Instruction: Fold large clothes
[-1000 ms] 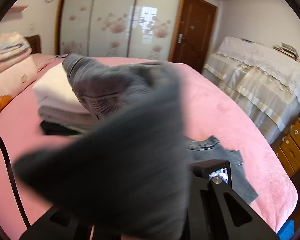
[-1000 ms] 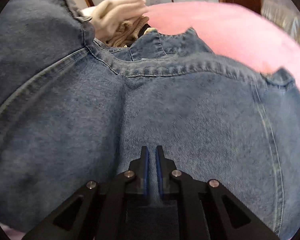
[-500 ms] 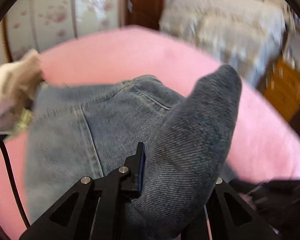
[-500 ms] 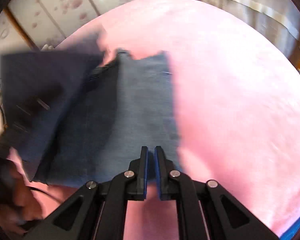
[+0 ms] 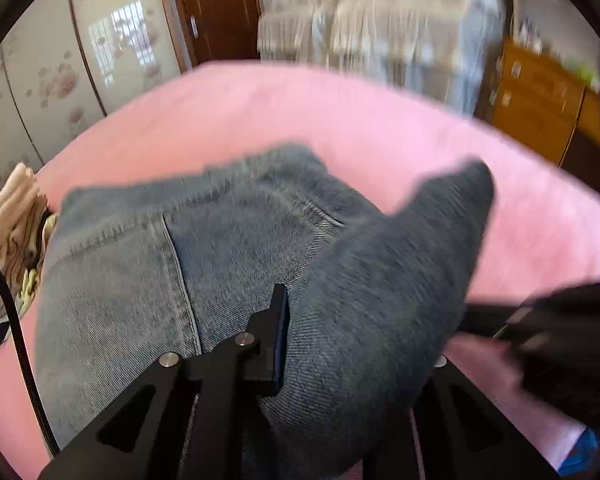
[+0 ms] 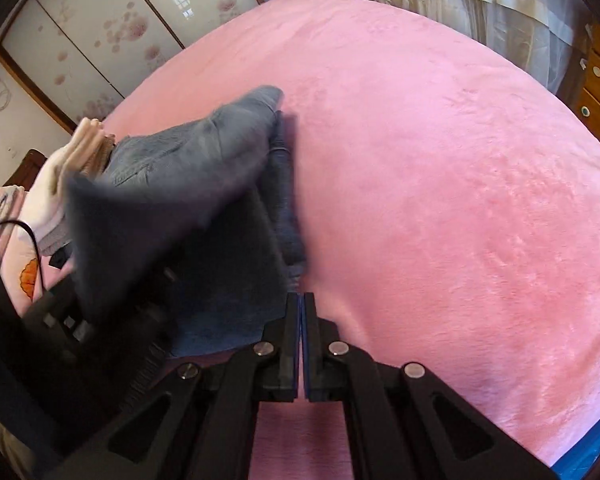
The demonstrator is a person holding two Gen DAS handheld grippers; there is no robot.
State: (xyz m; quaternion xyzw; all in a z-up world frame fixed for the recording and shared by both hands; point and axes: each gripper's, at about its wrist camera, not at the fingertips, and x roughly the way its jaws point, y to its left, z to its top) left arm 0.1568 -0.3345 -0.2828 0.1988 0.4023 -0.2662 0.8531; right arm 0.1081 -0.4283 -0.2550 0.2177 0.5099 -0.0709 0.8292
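A pair of blue jeans (image 5: 148, 264) lies on the pink bed (image 5: 300, 120). My left gripper (image 5: 320, 320) is shut on a fold of the jeans, a leg end that stands up over the right finger and hides it. In the right wrist view the jeans (image 6: 204, 168) lie left of centre, with a raised flap held by the left gripper's black body (image 6: 80, 320). My right gripper (image 6: 301, 308) is shut and empty, its tips just past the near edge of the denim, over the pink cover.
A stack of folded cream and white clothes (image 5: 12, 216) sits at the jeans' left, also in the right wrist view (image 6: 68, 172). A wooden dresser (image 5: 540, 92) and a lace-covered piece of furniture (image 5: 380, 28) stand beyond the bed. A wardrobe (image 6: 100, 24) lines the far wall.
My right gripper has drawn back off the jeans to the pink cover. My left gripper has carried the jeans leg down over the laid-out jeans and stays shut on it.
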